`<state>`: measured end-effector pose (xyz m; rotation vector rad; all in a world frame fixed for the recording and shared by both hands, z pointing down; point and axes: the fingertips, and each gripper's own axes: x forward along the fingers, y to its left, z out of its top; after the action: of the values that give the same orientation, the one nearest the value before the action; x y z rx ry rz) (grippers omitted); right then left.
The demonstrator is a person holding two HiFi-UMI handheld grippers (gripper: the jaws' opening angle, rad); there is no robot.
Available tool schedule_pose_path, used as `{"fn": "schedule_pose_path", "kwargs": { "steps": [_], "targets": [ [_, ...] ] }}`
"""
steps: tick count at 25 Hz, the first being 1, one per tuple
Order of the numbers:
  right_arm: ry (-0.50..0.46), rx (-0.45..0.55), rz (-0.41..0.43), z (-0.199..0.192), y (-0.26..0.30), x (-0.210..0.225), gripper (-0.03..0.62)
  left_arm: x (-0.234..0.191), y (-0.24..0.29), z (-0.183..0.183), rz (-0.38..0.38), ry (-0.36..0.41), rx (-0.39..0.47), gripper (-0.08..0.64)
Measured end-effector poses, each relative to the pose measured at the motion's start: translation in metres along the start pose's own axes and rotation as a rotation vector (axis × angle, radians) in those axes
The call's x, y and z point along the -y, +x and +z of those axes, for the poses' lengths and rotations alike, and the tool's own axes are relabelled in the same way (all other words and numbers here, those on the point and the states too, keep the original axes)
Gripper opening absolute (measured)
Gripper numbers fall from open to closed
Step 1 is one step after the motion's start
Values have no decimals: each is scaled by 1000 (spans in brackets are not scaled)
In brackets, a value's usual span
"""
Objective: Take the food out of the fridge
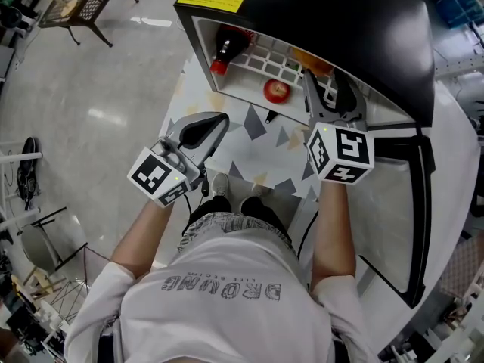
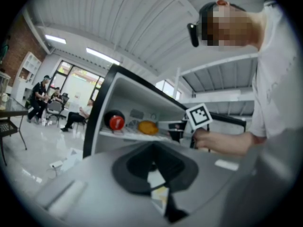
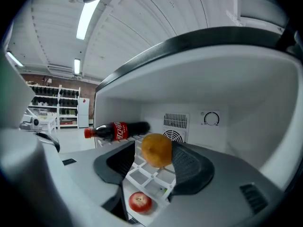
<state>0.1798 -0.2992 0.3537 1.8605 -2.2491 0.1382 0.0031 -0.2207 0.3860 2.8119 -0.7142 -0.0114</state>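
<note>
Three foods sit in the small black fridge [image 1: 378,21], whose door stands open. A cola bottle [image 3: 118,130] with a red cap and red label lies on its side at the left of the white wire shelf [image 3: 142,176], cap towards the opening. An orange [image 3: 157,149] rests further right on the same shelf, round and dull yellow-orange. A red apple [image 3: 140,202] with its stem hollow upward sits lowest in the right gripper view, just past the shelf's front edge. Whether it rests on the shelf or on the fridge floor cannot be told.

The right gripper [image 3: 152,161] reaches into the opening with its dark ribbed jaws spread wide. The orange shows between them, close against the right-hand jaw, but nothing is pinched, and whether that jaw touches the fruit is not clear. The apple shows below the gap between the jaws, and the bottle lies off to their left.

The left gripper [image 2: 152,148] is outside the fridge, to the left of the opening and above a white floor mat [image 1: 257,142] patterned with grey and yellow triangles. Its jaw tips are pressed together with nothing between them — through the slit behind the tips only the mat shows.
</note>
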Motion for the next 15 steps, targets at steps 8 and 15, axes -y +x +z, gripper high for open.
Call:
{"fn": "schedule_pose_path", "kwargs": {
  "steps": [8, 15],
  "targets": [
    [-90, -60, -28, -1, 17, 9, 265, -6, 0, -4, 12, -18, 16, 6],
    [-94, -123, -5, -11, 31, 14, 284, -13, 2, -6, 18, -29, 23, 6]
  ]
}}
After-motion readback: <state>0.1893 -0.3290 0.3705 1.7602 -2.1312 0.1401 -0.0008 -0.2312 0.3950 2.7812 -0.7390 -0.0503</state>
